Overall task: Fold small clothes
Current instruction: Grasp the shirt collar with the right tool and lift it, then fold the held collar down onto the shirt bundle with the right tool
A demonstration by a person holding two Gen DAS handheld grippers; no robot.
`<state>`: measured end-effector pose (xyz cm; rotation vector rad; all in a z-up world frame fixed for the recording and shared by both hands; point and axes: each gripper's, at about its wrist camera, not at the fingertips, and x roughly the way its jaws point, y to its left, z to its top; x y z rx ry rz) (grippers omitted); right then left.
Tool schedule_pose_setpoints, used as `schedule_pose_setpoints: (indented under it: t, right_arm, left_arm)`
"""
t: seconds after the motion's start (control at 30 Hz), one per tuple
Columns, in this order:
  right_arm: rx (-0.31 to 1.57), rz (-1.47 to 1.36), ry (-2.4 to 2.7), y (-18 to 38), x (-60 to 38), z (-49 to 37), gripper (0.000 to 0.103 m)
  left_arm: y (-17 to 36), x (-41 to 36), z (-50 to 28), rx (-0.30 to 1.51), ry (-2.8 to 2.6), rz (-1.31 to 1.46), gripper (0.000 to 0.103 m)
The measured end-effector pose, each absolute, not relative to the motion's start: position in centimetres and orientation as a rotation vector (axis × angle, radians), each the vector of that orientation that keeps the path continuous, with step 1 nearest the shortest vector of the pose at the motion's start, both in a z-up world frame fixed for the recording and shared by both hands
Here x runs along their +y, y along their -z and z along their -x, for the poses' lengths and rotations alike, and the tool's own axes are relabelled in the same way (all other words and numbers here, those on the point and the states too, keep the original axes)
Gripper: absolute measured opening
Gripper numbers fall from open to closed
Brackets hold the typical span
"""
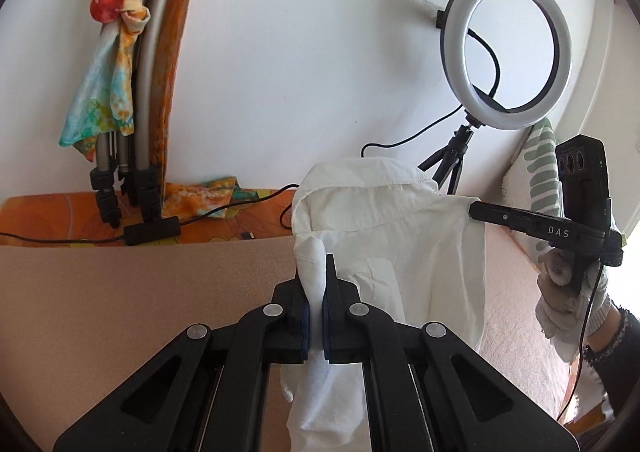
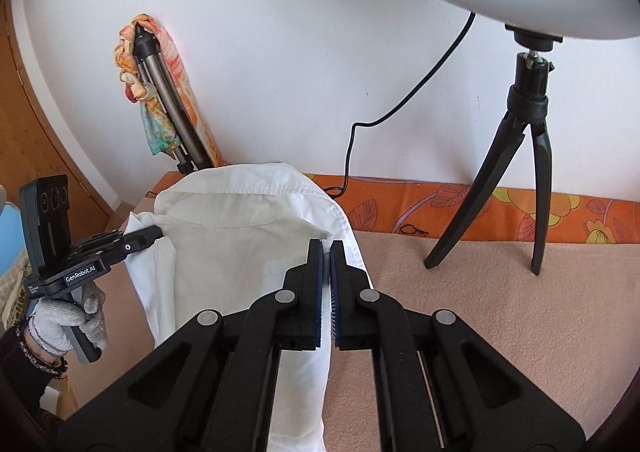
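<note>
White shirt point(image 1: 384, 228) hangs lifted above the pink desk point(image 1: 120, 292), pinched at 9 and 3 o'clock by the clenched left tool point(image 1: 316, 292) and right tool point(image 2: 326, 272). Thin fabric could slip free if pulled unevenly. Housings read "DAS" and "GenRobot.AI".

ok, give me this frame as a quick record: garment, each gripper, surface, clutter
garment: white shirt, lifted, hanging between both grippers
left gripper: shut on shirt, fabric pinched between the pads
right gripper: shut on shirt edge
hands: gloved, right hand and left hand on the handles
surface: pink cover, orange floral cloth along the wall
clutter: ring light on a small tripod, folded tripod wrapped in a scarf leaning on the wall
</note>
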<state>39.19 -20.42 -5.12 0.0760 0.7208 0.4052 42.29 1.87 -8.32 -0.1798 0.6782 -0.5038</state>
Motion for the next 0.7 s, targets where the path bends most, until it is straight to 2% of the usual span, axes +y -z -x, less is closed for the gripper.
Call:
schedule_pose_setpoints:
  t: [0.33, 0.7]
  right_arm:
    - [0.671, -0.063, -0.434, 1.6, -20.8, -28.2, 0.004]
    - [0.688, -0.049, -0.456, 4.3, -21.4, -16.0, 0.004]
  left_arm:
    - [4.4, 0.7, -31.7, 0.628, 0.524, 0.053, 0.003]
    - [6.8, 0.4, -21.4, 0.654, 0.552, -0.009, 0.003]
